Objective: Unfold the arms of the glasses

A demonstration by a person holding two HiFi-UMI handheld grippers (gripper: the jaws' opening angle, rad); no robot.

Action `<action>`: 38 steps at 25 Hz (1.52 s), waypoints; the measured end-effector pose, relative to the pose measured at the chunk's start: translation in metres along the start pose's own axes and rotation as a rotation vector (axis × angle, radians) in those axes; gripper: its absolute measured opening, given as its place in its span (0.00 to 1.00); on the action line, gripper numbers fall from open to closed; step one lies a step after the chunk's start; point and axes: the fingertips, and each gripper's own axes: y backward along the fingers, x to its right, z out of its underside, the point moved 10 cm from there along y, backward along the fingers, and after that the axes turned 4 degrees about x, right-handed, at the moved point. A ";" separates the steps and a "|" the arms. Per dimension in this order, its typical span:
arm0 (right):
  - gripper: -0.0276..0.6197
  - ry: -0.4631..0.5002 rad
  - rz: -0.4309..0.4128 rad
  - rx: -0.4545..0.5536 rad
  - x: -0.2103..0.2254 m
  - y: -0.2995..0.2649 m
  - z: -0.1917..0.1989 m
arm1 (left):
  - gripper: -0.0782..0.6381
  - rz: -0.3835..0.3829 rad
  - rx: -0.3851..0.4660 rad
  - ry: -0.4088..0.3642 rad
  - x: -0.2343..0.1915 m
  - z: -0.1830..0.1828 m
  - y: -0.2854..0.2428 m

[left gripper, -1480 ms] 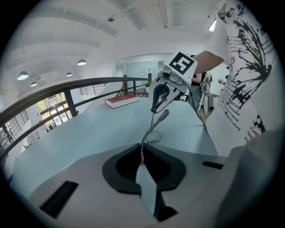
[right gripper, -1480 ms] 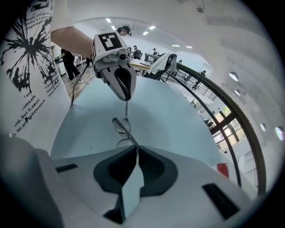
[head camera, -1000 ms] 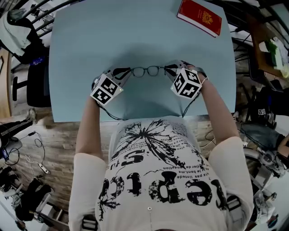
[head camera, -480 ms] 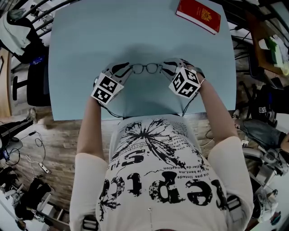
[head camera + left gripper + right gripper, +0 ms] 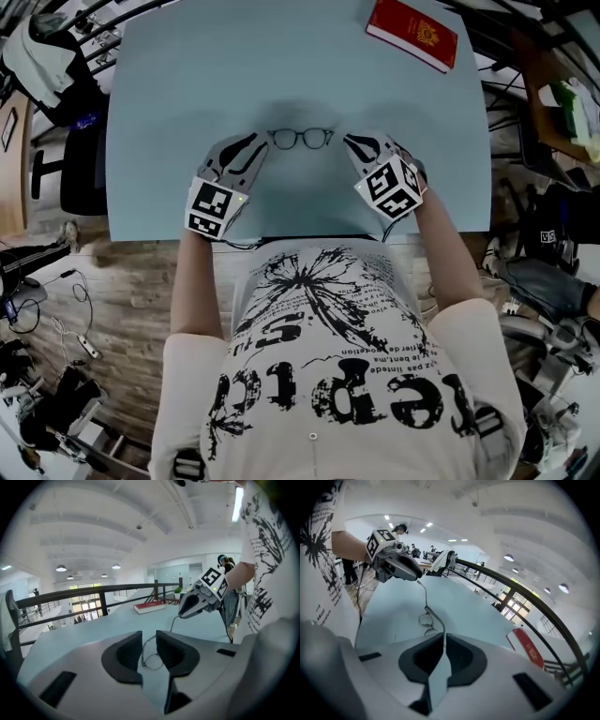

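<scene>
The glasses (image 5: 301, 139) show in the upper middle of the head view against the pale blue surface (image 5: 178, 75), lenses side by side; whether they rest on it I cannot tell. The right gripper (image 5: 350, 142), just right of them in the frame, has its jaws nearly together, pinched on the end of one thin arm, and they have just been closing. The left gripper (image 5: 262, 143), just left of them, has its jaws standing apart with the other arm loose in the gap. A red book (image 5: 413, 34) lies at the upper right, well apart from the glasses. A black chair (image 5: 80, 178) stands off the surface's left edge, and the person's printed shirt (image 5: 328, 356) fills the lower frame. The head view shows only the front of the glasses. Each gripper view shows an arm running from the lenses back between its own jaws, the other gripper opposite, and a dark rail (image 5: 70, 594) beyond the surface.
</scene>
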 end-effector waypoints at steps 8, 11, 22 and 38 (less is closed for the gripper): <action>0.06 -0.216 0.213 0.337 0.000 0.046 -0.021 | 0.16 -0.140 0.228 -0.005 0.025 -0.041 0.029; 0.06 -0.254 0.261 0.437 0.002 0.064 -0.031 | 0.15 -0.167 0.276 -0.020 0.034 -0.058 0.033; 0.06 -0.275 0.319 0.555 -0.001 0.096 -0.046 | 0.14 -0.290 0.285 0.004 0.040 -0.091 0.047; 0.06 -0.275 0.356 0.555 0.009 0.097 -0.042 | 0.14 -0.295 0.280 -0.014 0.039 -0.104 0.046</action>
